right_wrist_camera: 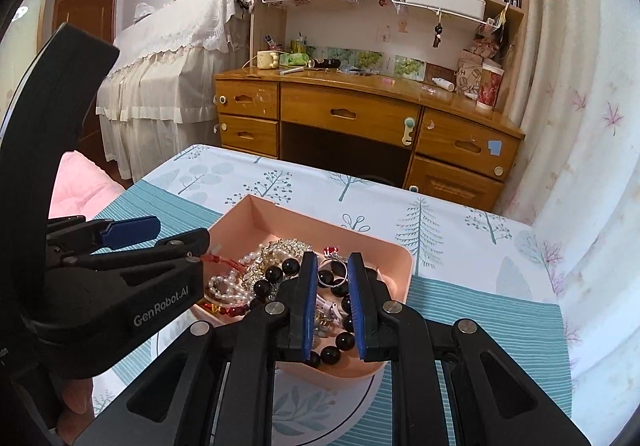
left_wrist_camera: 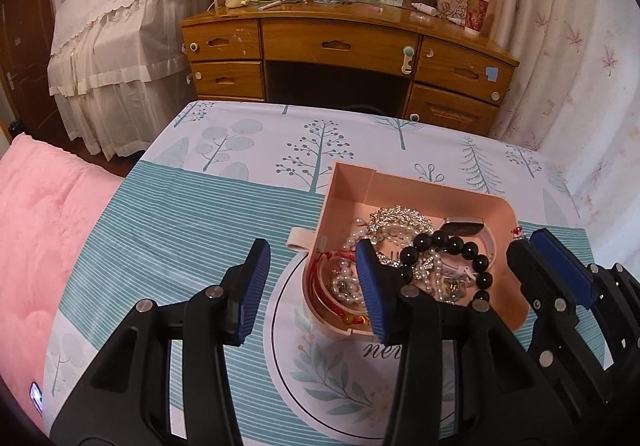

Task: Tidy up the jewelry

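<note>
A pink jewelry tray (left_wrist_camera: 400, 186) sits on the patterned tablecloth, holding a pearl necklace (left_wrist_camera: 396, 224), a black bead bracelet (left_wrist_camera: 452, 246), a red string bracelet (left_wrist_camera: 320, 278) and a pink watch (left_wrist_camera: 466, 226). My left gripper (left_wrist_camera: 314, 286) is open, its jaws astride the tray's left wall. My right gripper (right_wrist_camera: 333, 288) is shut on a silver ring with a red stone (right_wrist_camera: 333, 262), held just above the tray (right_wrist_camera: 384, 250). The right gripper also shows at the tray's right side in the left wrist view (left_wrist_camera: 536, 266).
A wooden desk (left_wrist_camera: 340, 42) with drawers and clutter stands beyond the table. A pink blanket (left_wrist_camera: 44, 222) lies to the left. A white curtain (left_wrist_camera: 580, 66) hangs at the right. A lace-covered piece of furniture (left_wrist_camera: 120, 26) is at the back left.
</note>
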